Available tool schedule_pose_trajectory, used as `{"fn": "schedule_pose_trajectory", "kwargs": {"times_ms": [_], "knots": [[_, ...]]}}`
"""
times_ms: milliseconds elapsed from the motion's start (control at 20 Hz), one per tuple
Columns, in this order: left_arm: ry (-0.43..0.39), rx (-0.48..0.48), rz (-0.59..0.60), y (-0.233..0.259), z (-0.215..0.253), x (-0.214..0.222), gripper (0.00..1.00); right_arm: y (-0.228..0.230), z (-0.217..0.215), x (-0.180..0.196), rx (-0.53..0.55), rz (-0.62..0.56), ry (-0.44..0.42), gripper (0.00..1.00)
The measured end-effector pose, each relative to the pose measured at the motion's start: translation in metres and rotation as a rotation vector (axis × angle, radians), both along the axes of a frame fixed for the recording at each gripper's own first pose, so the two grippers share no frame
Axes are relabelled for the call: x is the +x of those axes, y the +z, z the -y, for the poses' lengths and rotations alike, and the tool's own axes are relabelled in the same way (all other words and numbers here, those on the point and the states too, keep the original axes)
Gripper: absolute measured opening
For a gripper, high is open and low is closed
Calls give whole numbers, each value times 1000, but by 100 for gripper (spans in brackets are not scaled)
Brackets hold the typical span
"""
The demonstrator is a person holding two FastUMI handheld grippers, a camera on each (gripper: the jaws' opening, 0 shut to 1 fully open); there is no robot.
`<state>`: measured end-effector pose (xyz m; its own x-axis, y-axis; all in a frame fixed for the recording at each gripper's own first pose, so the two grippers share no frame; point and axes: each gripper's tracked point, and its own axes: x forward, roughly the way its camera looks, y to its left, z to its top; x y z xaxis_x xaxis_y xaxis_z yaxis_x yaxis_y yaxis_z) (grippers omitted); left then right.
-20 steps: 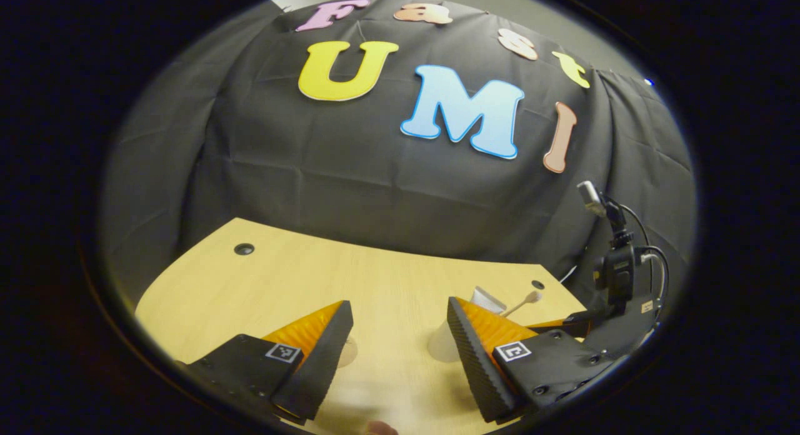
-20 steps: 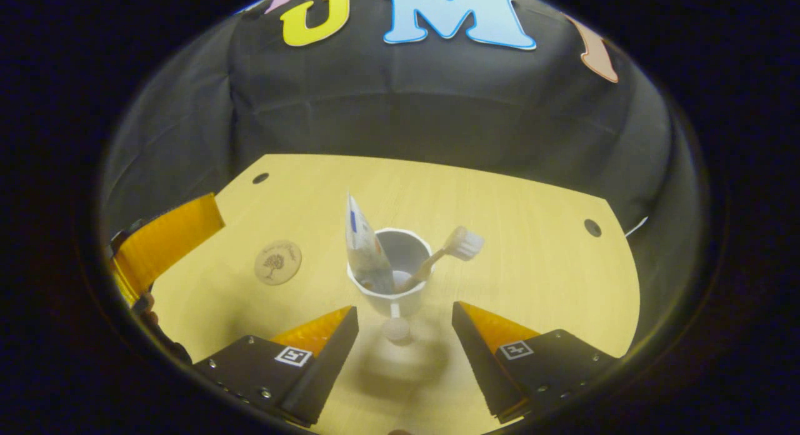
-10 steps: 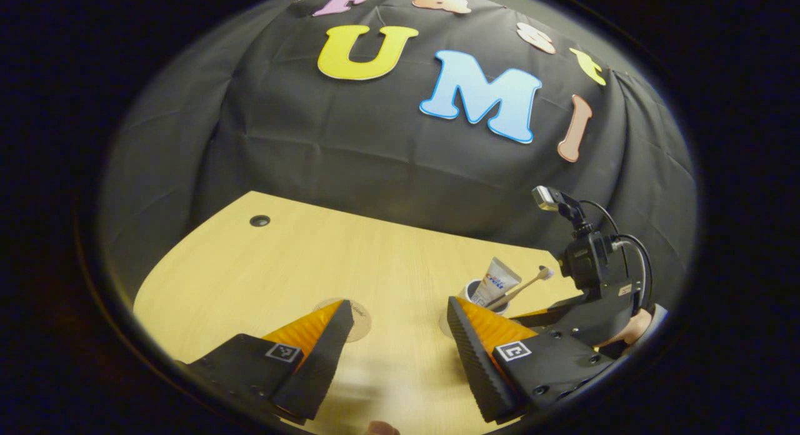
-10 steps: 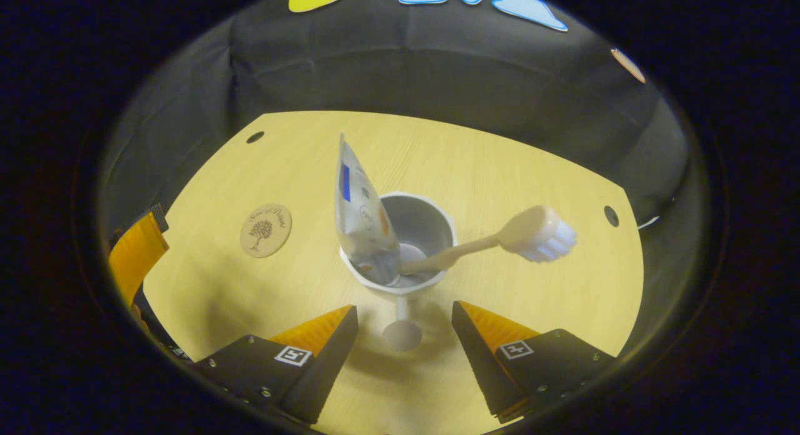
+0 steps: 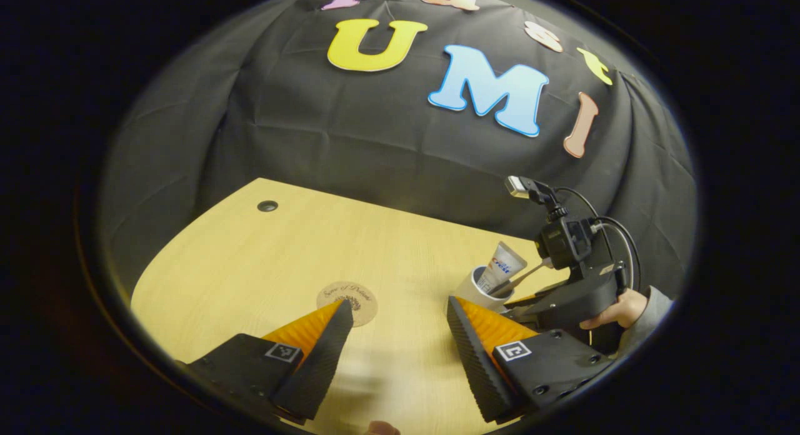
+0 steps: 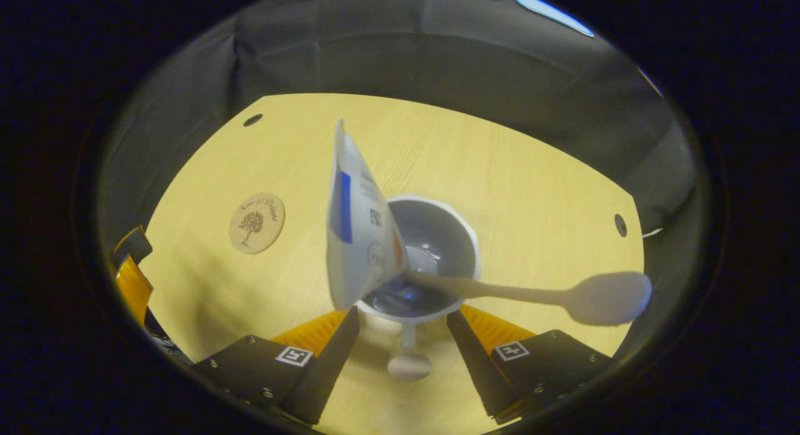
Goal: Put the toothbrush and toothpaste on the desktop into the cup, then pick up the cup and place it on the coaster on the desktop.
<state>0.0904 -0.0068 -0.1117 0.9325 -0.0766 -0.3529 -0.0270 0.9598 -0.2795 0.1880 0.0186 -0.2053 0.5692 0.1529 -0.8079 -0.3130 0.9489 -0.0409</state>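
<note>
Wooden desktop (image 6: pixel 531 191), cup (image 6: pixel 459 235) holding toothpaste (image 6: pixel 356 235), toothbrush (image 6: pixel 531 293)

left tool (image 5: pixel 394 335) hangs spread over the worktop (image 5: pixel 250 266), coaster (image 5: pixel 347 295) just ahead; cup (image 5: pixel 470 291) holds toothpaste (image 5: pixel 505 266) and toothbrush (image 5: pixel 522 277) beside the right tool (image 5: pixel 531 302).

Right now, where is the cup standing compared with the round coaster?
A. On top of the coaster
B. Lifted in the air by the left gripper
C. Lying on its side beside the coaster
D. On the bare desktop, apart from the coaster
D: in the right gripper view the cup stands upright on the desktop, with the toothpaste and toothbrush in it, and bare wood lies between it and the coaster.
</note>
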Motion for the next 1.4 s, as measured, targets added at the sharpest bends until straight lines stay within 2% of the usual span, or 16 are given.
{"fn": "schedule_pose_trajectory", "kwargs": {"times_ms": [50, 250, 350, 450, 500, 600, 650, 700, 1050, 1100, 1150, 1250, 1300, 1400], "knots": [[5, -2, -1, -1, -1, 0, 97, 0, -1, 1, -4, -5, 6, 82], [19, -12, -7, -3, -6, -1, 97, -5, 2, 0, -24, -38, 8, 78], [21, -12, -6, -2, -7, -2, 99, -8, 1, 0, -23, -51, 6, 66], [24, -12, -7, -4, -8, -2, 97, -12, 8, 0, -46, -61, -9, 49], [26, -15, -11, -5, -9, -4, 99, -13, 6, -4, -27, -83, -11, 40], [29, -23, -15, -6, -10, -4, 97, -6, 7, -8, -17, -92, -18, 37], [30, -27, -18, -8, -9, -4, 97, 1, 8, -7, -10, -95, -26, 27], [31, -29, -21, -9, -9, -5, 95, -15, 6, -2, -10, -91, -25, 27], [48, -39, -29, -12, -17, -12, 98, -8, 3, -4, -20, -50, -8, 25], [51, -40, -28, -12, -18, -12, 98, -7, 2, -5, -15, -53, -6, 29], [53, -41, -27, -12, -19, -13, 98, -6, 0, -6, -9, -47, -6, 25], [56, -44, -27, -12, -22, -16, 98, -6, -5, -8, -2, -41, 5, 25], [58, -46, -28, -12, -24, -18, 95, -3, -7, -8, 2, -33, 6, 25], [63, -51, -27, -10, -26, -20, 98, 4, -14, -10, 0, -16, 22, 24]]}}
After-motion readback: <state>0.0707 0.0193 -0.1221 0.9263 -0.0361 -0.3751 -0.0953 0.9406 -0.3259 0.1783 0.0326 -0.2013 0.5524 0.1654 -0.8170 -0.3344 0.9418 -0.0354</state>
